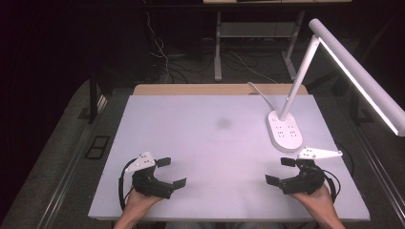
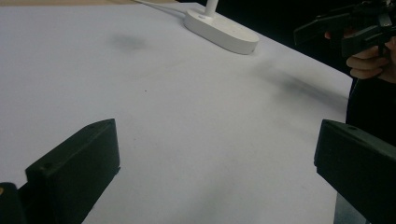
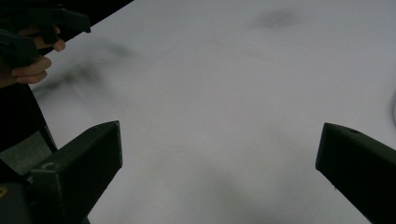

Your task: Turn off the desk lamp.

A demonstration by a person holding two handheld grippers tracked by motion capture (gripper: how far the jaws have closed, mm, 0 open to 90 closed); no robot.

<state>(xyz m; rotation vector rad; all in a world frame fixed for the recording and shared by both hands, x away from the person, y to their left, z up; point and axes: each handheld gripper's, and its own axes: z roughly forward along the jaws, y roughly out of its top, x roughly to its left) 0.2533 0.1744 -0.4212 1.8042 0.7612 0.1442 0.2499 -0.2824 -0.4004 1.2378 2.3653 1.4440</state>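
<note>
near the white lamp base [image 1: 284,131], on the pale table [image 1: 215,143]: right gripper [image 1: 281,171] just in front of it, jaws spread wide, holding nothing; left gripper [image 1: 171,172] well apart from it, likewise wide and bare.

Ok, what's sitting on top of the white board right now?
On the white board stands a desk lamp, its oval base at the far right, beside a faint dark smudge. The left claw and right claw are both open near the front edge. The board's underside is hidden.
</note>
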